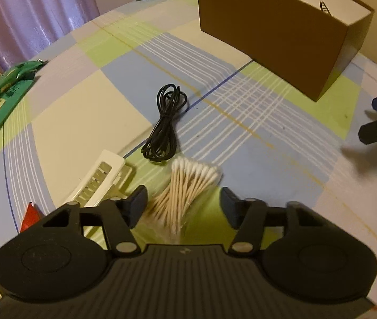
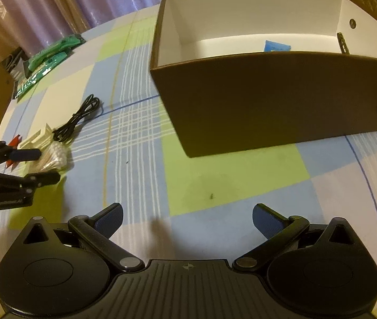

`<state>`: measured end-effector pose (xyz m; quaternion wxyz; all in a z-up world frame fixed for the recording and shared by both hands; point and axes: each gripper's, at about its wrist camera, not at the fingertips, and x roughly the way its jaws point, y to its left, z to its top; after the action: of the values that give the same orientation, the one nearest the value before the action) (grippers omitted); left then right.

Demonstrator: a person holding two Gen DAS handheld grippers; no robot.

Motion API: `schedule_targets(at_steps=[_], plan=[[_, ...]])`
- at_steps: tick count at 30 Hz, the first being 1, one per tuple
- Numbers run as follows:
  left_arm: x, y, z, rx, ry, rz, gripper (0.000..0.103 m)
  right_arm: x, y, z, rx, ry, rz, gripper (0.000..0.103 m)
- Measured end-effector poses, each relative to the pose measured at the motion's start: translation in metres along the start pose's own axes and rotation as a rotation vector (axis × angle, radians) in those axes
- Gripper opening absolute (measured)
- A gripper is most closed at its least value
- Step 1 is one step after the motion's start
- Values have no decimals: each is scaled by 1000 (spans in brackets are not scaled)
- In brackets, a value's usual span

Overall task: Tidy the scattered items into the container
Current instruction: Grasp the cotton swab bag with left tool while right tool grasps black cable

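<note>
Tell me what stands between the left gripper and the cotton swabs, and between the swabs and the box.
Nothing visible blocks the left gripper: its open fingers already flank the swabs. On the tablecloth toward the box, the black cable lies just beyond the swabs, left of the direct line. The box's near wall must be cleared.

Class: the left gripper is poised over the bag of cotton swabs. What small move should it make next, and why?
Probably lower a little and close. The left gripper is open, its jaws on either side of the bag of cotton swabs, which still lies on the tablecloth and not in the brown box. The right gripper is open and holds nothing.
</note>
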<state>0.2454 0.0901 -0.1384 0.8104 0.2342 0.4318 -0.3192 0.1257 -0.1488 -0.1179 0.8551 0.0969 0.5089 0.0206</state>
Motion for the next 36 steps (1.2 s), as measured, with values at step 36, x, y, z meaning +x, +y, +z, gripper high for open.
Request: schedule_targets(at_steps=[36], plan=[[-56, 106, -94, -670, 156, 175, 31, 133, 166, 85, -689, -88, 168, 101]])
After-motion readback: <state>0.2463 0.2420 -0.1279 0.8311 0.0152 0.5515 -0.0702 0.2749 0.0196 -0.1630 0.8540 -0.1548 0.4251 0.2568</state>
